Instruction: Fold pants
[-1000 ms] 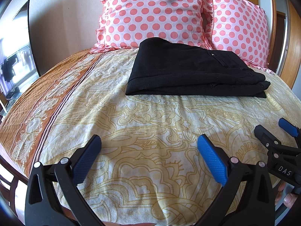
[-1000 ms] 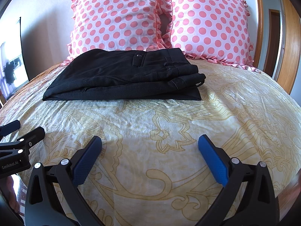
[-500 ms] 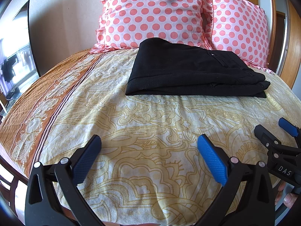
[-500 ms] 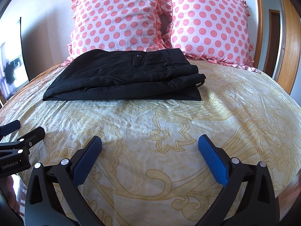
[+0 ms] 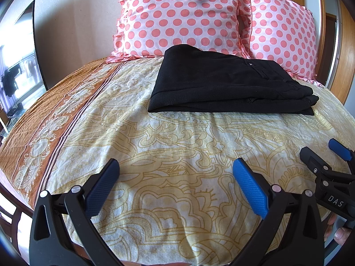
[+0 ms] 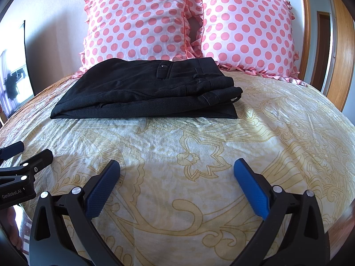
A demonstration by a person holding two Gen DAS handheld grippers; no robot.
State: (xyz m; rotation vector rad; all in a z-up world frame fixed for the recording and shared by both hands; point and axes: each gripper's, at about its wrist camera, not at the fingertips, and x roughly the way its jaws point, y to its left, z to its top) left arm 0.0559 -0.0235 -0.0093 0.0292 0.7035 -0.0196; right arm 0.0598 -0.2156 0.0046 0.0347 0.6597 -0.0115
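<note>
Black pants (image 5: 221,86) lie folded into a flat rectangular stack on the yellow patterned bedspread (image 5: 177,146), in front of the pillows; they also show in the right wrist view (image 6: 146,93), waistband and pocket button on top. My left gripper (image 5: 175,170) is open and empty, low over the near part of the bed, well short of the pants. My right gripper (image 6: 177,170) is open and empty at the same distance. Each gripper appears at the edge of the other's view: the right one (image 5: 324,155) and the left one (image 6: 24,155).
Two pink polka-dot pillows (image 6: 137,24) (image 6: 248,28) lean against the wall behind the pants. An orange patterned border (image 5: 44,119) runs along the bed's left side. A wooden frame (image 6: 341,51) stands at the right. A dark screen (image 5: 20,51) stands at the far left.
</note>
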